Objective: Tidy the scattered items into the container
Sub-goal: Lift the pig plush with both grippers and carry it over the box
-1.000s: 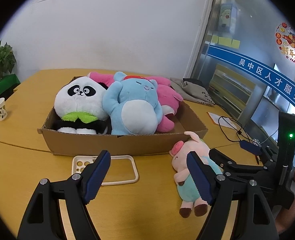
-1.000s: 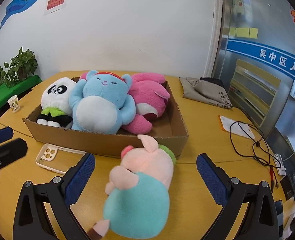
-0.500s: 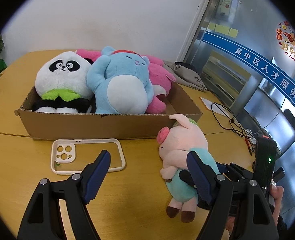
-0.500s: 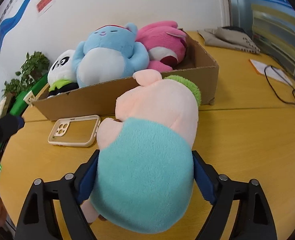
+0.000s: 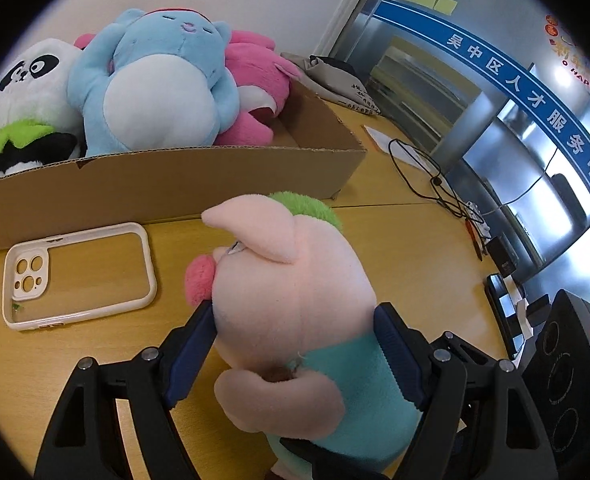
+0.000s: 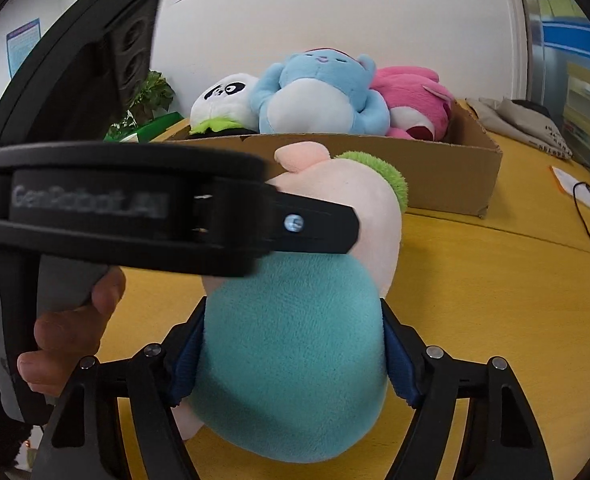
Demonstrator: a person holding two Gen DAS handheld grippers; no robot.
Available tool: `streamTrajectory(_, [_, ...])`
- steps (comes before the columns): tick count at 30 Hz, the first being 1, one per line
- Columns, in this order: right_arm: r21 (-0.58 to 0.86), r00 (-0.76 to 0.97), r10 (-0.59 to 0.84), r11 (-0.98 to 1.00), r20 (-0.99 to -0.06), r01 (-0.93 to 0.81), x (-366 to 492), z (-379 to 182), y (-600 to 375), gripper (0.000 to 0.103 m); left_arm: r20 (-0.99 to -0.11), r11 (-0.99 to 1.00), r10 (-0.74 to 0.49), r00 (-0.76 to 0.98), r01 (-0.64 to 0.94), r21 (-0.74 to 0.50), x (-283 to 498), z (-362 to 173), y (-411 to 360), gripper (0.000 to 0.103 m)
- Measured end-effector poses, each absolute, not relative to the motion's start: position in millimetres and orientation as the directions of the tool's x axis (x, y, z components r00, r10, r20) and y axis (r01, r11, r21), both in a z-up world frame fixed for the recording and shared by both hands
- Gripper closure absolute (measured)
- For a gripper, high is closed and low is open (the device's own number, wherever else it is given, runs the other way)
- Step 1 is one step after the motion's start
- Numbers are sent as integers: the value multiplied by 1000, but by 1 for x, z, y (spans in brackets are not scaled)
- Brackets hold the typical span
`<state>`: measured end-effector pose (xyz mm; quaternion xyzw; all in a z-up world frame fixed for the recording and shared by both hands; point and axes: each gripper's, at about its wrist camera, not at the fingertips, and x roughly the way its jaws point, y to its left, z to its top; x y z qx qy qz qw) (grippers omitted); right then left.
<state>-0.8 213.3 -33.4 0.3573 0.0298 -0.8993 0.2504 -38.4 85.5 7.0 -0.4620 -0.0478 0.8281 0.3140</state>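
The pig (image 5: 295, 300), a pink plush in a teal shirt with a green tuft, lies on the tabletop (image 5: 395, 248) in the lower middle of both views, just in front of the box (image 5: 167, 184). It is not yet in the container. Three plush toys are already inside the box: a panda (image 5: 27, 92) at the upper left, a blue bear (image 5: 159, 88) in the middle, and a pink toy (image 5: 259, 92) to its right. What is left, as far as I can judge, is the pig and the phone case (image 5: 79, 276), which lies flat on the tabletop at the left, close to the front wall of the box.

The left gripper (image 5: 295, 356) has its jaws around the head of the pig, the pads pressing the plush on both sides. The right gripper (image 6: 291, 360) has been closing its jaws and now squeezes the teal body between them. So both grippers hold the same toy. In the right view the left gripper crosses the frame from the left, with a hand (image 6: 75, 316) on its handle.

The tabletop is yellow wood with a seam across it. At the right edge lie a black cable (image 5: 423, 172), a sheet of paper (image 5: 379, 142) and a grey cloth (image 5: 343, 84). Behind is a white wall, a plant (image 6: 147, 100) at the left, and at the right glass with a blue band of Chinese letters.
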Motion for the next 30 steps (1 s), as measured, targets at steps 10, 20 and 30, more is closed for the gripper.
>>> streamTrajectory(10, [149,-630,-459,-864,-627,481,-2,-16,217,31,-707,-800,571,-418,-479,-362,-39,47,80,47])
streamTrajectory(20, [5,-788,-432,-878,-438,478,-64,94,230,31,-560,-753,624,-545,-611,-244,-111,177,111,48])
streamTrajectory(30, [-19,-794,-419,-880,-440,475,-191,86,241,30,-614,-798,579,-537,-526,-293,-224,128,150,48])
